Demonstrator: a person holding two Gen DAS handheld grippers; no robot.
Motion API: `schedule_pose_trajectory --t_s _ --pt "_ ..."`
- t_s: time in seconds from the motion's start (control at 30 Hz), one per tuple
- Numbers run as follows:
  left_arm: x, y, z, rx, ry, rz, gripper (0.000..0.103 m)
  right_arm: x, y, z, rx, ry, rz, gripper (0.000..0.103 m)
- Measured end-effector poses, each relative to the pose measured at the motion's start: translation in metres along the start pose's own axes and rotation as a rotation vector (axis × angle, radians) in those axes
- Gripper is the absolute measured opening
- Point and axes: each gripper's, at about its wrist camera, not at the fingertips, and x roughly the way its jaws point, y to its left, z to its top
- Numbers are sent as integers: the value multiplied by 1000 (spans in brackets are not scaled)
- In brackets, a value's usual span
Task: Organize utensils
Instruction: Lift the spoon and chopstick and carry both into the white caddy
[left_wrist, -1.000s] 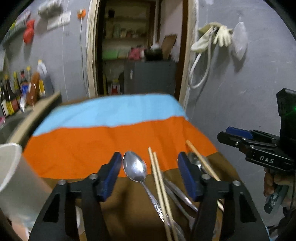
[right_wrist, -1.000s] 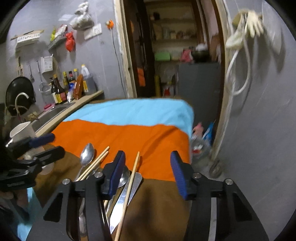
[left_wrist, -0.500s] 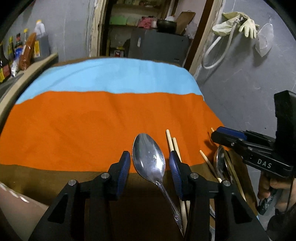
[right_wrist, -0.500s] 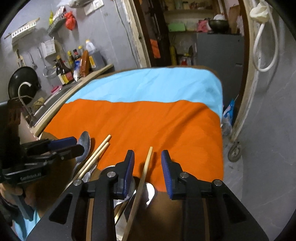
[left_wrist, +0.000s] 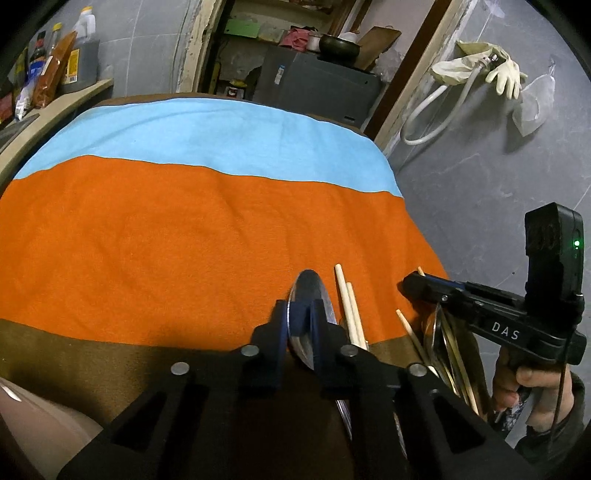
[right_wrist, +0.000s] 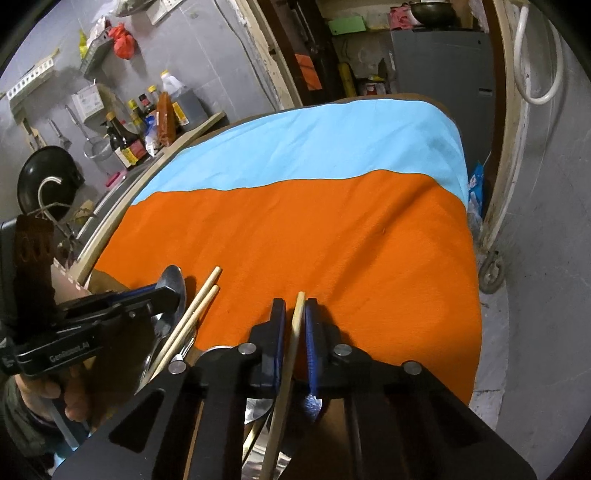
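A metal spoon (left_wrist: 310, 291) is tipped on edge between the blue pads of my left gripper (left_wrist: 299, 314), whose jaws are closing and press on its bowl. Beside it lie two wooden chopsticks (left_wrist: 349, 306) on the orange band of the striped cloth (left_wrist: 184, 240). My right gripper (right_wrist: 295, 314) is closing too, its pads pinching a single chopstick (right_wrist: 284, 380) that runs back under it. More cutlery (right_wrist: 258, 410) lies beneath, partly hidden. In the right wrist view my left gripper (right_wrist: 173, 295) sits at the left, on the spoon (right_wrist: 173, 277).
A pale cup (left_wrist: 37, 417) stands at the lower left. Bottles (right_wrist: 147, 122) and a dark pan (right_wrist: 44, 177) line the counter on the left. The cloth's right edge drops off beside a grey wall with a hose and gloves (left_wrist: 480, 70).
Both grippers lowered and tilted down onto the utensils and their jaws came together: the left closed on the spoon, which tipped onto its edge, the right on the single chopstick.
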Motion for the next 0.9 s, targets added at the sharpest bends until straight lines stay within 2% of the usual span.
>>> schedule_pose_trajectory --t_s 0.13,0.33,0.5,0.67,0.9 --pt "-3 -3 2 8 -22 -26 1 -6 1 -1 17 -35 10 4" --pt "-19 -13 -1 46 -95 -27 0 -26 0 -4 62 -126 34 3" --pt "-50 -29 -5 104 -221 -5 0 -53 6 -10 84 -239 57 3" --pt "-92 -39 -8 122 -372 11 0 -87 30 -15 49 -359 74 3" --pt "-169 -36 -3 126 -582 52 0 -130 89 -1 -51 -571 134 3"
